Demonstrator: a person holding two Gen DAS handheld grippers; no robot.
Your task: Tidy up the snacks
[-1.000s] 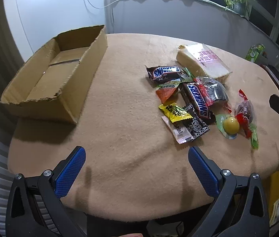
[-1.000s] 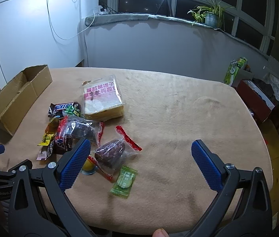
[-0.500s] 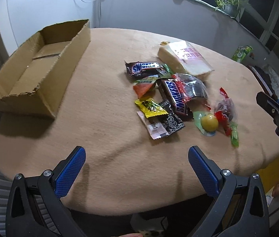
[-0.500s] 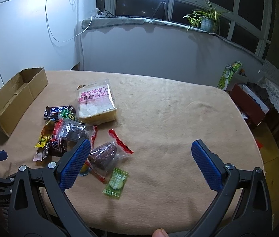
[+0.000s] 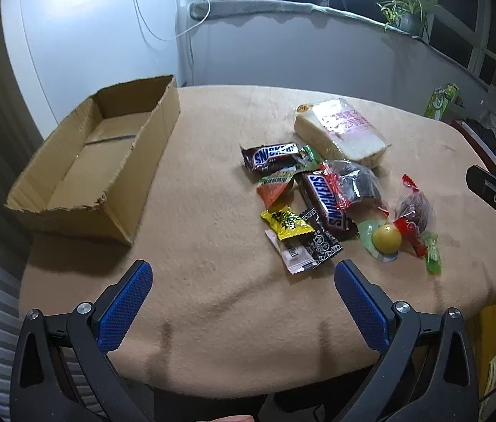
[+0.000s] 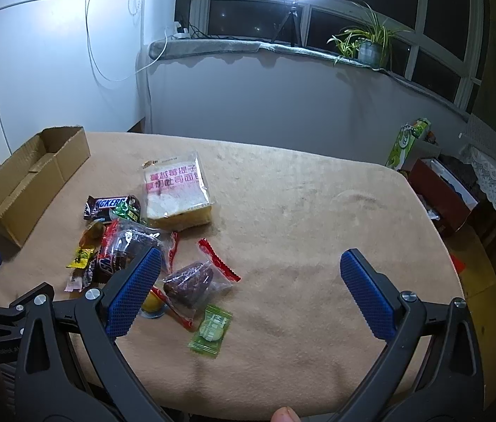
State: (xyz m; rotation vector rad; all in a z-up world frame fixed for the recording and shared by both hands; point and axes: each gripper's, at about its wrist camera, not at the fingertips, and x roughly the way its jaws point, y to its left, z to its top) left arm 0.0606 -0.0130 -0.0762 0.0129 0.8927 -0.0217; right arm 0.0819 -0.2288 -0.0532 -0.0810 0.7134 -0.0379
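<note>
1. Both my grippers are hovering over the near table edge [image 5: 212, 351]. My left gripper [image 5: 244, 302] and my right gripper [image 6: 248, 292] are spread wide, holding and touching nothing.
2. Just beyond, the snack pile is lying loose: a green candy [image 6: 210, 328] nearest my right fingers, a yellow ball [image 5: 386, 238], a yellow packet [image 5: 284, 224], two Snickers bars [image 5: 325, 198].
3. Farther, the bread pack [image 5: 341, 133] is sitting behind the pile.
4. Far left, the cardboard box [image 5: 96, 161] is standing empty, well apart from the snacks.
5. Judging: nothing is sorted yet. Next move calls for dropping onto one wrapper and closing gently.
</note>
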